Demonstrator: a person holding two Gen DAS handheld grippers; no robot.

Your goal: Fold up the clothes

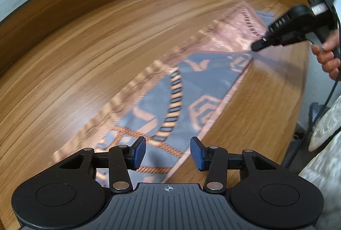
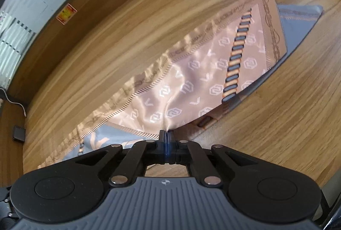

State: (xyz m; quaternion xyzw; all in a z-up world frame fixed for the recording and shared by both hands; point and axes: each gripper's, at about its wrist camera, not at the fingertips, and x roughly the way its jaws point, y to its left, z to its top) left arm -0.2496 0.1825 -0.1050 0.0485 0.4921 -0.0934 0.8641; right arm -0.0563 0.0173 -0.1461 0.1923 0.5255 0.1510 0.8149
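A scarf (image 1: 183,89) is laid on the desk (image 1: 85,55) as a long, narrow, part-folded strip; in the left wrist view its long axis runs diagonally, from the near left, just under the left tongs (image 1: 168,154), up to the far right, where the right tongs (image 1: 259,45) are seen at its far end. The left tongs are held abt half open w/ nothing between the blue pads (image 1: 139,153); the near end of the cloth lies directly below and ahead of them, apparently w/o contact, though blur makes the gap hard to judge. In the right wrist view the right tongs (image 2: 167,145) are fully closed on the edge of the pink layer (image 2: 204,72), which is pulled up into a small gathered peak at the tips, w/ the blue layer (image 2: 298,23) showing under it at the far right and the near left. So each end of the strip is nearest to one hand: the near-left end to the left, the far-right end to the right. The next fold is judged to turn on that axis; the free near end would prob. need to be pinched by the left tongs before the strip is doubled along its length.
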